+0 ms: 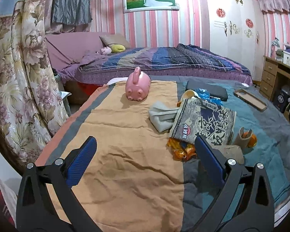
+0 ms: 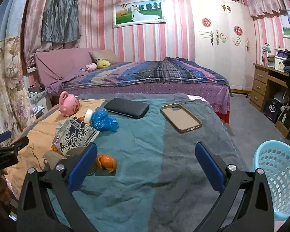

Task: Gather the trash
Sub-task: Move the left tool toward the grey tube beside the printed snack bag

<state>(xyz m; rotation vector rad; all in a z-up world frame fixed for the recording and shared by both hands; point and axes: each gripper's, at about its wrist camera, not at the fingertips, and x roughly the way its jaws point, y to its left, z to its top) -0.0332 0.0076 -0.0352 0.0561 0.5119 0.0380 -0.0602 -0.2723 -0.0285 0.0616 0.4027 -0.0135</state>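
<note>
An orange peel (image 2: 106, 163), curled and bright, lies on the teal cloth just beside the inner blue pad of the right gripper (image 2: 146, 166), whose jaws are spread wide and grasp nothing. It looks the handiest first pick: the gripper would do well to shift left until the peel sits between the pads, then close gently, since a soft rind is likely to fold or slip under a hard squeeze. Just behind it lie a cardboard tube (image 1: 242, 135) and a printed snack bag (image 1: 203, 123), the bag propped over orange wrappers (image 1: 181, 148) at its lower edge, with a crumpled blue plastic wrapper (image 2: 104, 120) and a white cup (image 2: 88, 116) at its far end and a folded grey cloth (image 1: 160, 118) to its left. The left gripper (image 1: 145, 162) hovers over the tan cloth, jaws likewise released and empty, near the wrappers. A light-blue plastic basket (image 2: 278, 176) stands off the right edge of the bench (image 2: 145, 193), the likely place for the trash. Farther back rest a pink piggy bank (image 1: 138, 88), a black case (image 2: 126, 108) and a beige phone case (image 2: 180, 118), probably not trash and best left alone. A bed (image 2: 145, 75) with a striped quilt fills the room behind.
</note>
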